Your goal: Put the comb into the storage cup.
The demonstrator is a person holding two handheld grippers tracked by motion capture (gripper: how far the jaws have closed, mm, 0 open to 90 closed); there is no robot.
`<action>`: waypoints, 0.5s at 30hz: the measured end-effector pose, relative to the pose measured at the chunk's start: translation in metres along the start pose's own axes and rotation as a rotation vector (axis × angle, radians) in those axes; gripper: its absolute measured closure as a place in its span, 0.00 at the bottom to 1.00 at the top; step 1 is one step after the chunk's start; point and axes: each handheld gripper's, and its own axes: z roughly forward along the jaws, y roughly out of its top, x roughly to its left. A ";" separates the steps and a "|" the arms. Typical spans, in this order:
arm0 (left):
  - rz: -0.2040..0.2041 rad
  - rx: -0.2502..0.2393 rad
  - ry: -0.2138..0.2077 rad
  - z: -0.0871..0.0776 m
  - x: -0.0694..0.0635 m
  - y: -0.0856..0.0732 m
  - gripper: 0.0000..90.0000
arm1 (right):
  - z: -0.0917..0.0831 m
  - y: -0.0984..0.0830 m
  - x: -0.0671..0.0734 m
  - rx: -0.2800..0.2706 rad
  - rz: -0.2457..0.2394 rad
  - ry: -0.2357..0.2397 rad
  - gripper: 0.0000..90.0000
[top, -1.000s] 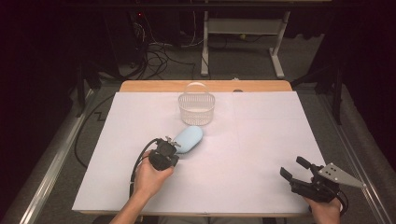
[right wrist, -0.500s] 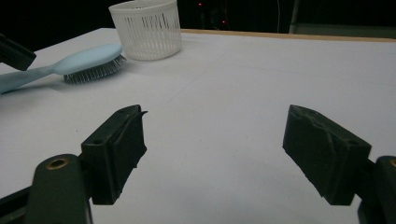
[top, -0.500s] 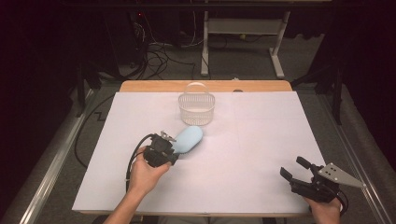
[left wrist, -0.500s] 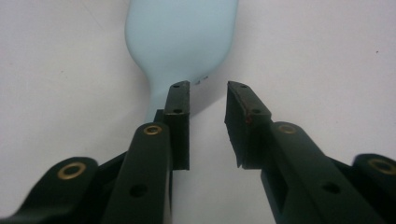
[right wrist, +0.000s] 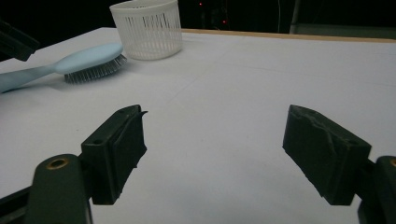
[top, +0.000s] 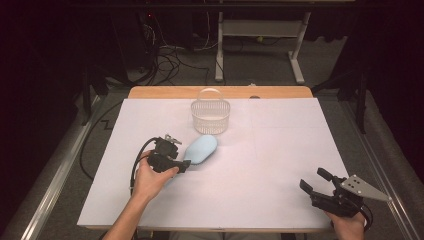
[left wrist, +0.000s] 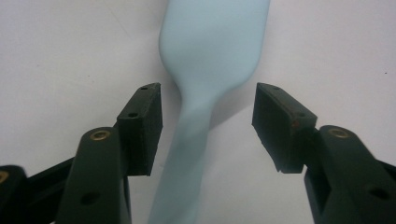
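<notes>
Left gripper (left wrist: 208, 123): jaws have just been opening; they straddle the hairbrush handle, neither pad pressing it.
Right gripper (right wrist: 212, 154): jaws spread wide, nothing between them, near the table's (top: 280, 150) front right corner.
Hairbrush (top: 201, 149): pale blue, bristles down, mid-table, just before the white basket (top: 210, 116).

Left gripper (top: 186, 166) body and hand are covering the hairbrush (top: 201, 150) handle in the high view. Left gripper view is cropping the brush head at the top edge, handle end at the bottom; handle is looking blurred, bristles are facing away. Right gripper view is cutting the handle tip at the left edge and the basket (right wrist: 147, 28) rim at the top.
</notes>
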 end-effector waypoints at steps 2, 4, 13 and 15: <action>0.006 0.002 -0.006 0.002 0.003 0.000 0.47 | 0.000 0.000 0.000 0.000 0.000 0.001 0.24; 0.009 0.014 -0.011 0.006 0.005 0.001 0.46 | 0.000 0.000 0.000 0.000 0.000 0.001 0.24; 0.045 0.083 0.001 0.024 0.003 0.005 0.40 | 0.000 0.000 0.000 0.000 0.000 0.004 0.24; 0.049 0.094 0.004 0.028 0.003 0.005 0.40 | 0.000 0.000 0.000 0.000 0.002 0.003 0.24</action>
